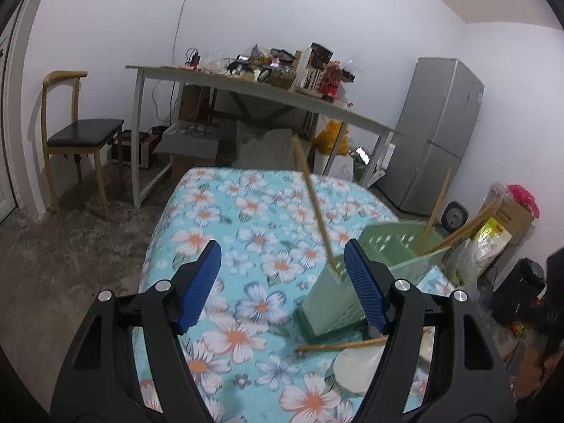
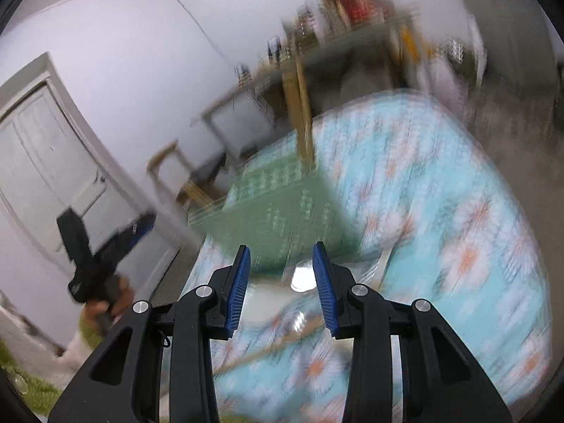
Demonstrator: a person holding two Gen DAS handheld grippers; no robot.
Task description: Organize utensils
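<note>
Left gripper points forward and somewhat down over the counter, which is covered by a blue floral cloth; its blue-padded fingers stand wide apart with nothing between them. The green slotted utensil holder stands just right of centre, its near wall partly behind the right finger. One wooden chopstick leans up and to the left from the holder's near compartment; further chopsticks rise from the far-right compartment. A loose chopstick lies flat near the holder's base, beside a white dish.

Right gripper tilts down toward the same holder; this view is heavily blurred. Its fingers are parted moderately and grip nothing. The holder lies just beyond the fingertips. At far left, a hand holds the other gripper.
</note>
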